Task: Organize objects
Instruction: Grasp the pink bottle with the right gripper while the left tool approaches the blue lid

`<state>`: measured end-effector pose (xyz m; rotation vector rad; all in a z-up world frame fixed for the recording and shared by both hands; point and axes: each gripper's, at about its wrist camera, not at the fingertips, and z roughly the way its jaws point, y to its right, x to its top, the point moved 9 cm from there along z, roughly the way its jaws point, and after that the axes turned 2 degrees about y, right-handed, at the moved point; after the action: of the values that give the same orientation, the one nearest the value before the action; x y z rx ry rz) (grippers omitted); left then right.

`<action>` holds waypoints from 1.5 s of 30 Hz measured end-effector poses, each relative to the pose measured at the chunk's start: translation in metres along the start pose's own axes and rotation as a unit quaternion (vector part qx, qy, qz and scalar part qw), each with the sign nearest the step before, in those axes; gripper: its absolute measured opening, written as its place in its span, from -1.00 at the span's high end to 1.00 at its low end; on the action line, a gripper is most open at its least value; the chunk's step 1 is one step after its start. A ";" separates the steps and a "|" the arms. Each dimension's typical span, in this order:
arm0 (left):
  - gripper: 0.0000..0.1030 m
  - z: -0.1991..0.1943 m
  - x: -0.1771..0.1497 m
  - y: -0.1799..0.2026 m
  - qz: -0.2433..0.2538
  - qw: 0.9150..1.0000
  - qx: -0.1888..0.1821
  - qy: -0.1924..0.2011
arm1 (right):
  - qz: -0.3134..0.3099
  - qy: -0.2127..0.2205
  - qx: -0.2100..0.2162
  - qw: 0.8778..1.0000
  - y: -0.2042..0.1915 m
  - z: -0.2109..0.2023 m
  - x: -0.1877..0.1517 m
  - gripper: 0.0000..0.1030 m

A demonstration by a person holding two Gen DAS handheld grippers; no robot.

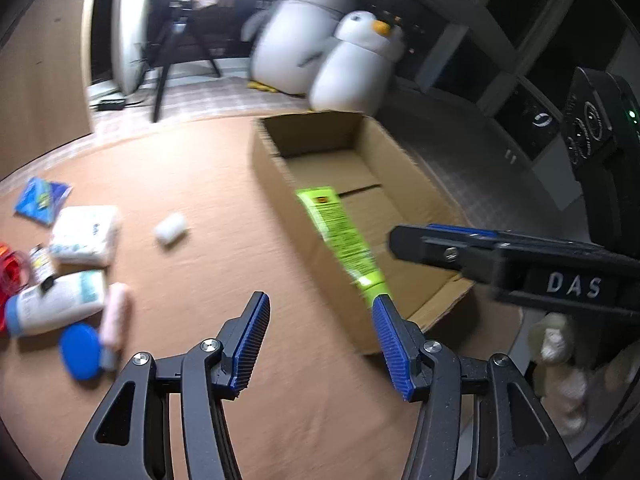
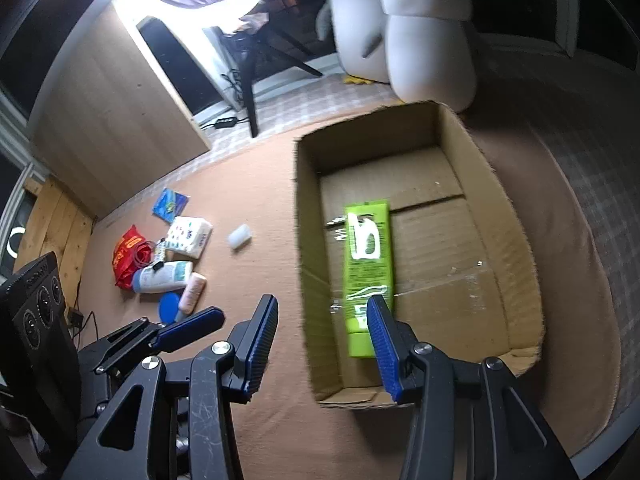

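With the green tube (image 2: 368, 264) in the cardboard box (image 2: 516, 240), both our tools, left (image 1: 320, 336) and right (image 2: 324, 340), gape empty, and the clutter (image 2: 168, 260) left of the box remains.

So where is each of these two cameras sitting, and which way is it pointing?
Left wrist: on the left gripper, angled down at the brown cloth; own open fingers show, right gripper at the side.
Right wrist: on the right gripper, looking down into the cardboard box; own open fingers, left gripper beside.
Shared: box, green package, plush penguins, clutter pile.
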<state>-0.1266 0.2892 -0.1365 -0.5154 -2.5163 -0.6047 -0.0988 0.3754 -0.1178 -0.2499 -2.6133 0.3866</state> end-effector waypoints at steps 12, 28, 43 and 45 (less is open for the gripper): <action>-0.21 -0.058 -0.059 -0.128 -0.076 0.994 0.081 -0.001 | -0.032 -0.025 0.023 0.999 -0.067 0.034 -0.020 0.09; -0.21 -0.106 -0.109 -0.208 -0.141 0.983 0.115 0.003 | -0.055 -0.084 0.016 0.995 -0.145 0.125 -0.034 0.10; -0.21 -0.114 -0.118 -0.233 -0.165 0.980 0.115 0.005 | -0.070 -0.119 -0.025 0.990 -0.166 0.170 -0.034 0.33; -0.21 -0.111 -0.116 -0.234 -0.164 0.980 0.115 0.004 | -0.075 -0.120 -0.028 0.990 -0.167 0.171 -0.035 0.41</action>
<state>-0.0992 0.0113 -0.1877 -0.0122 -2.6390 -0.4199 -0.1696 0.1707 -0.2249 -0.0242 -2.8587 0.3057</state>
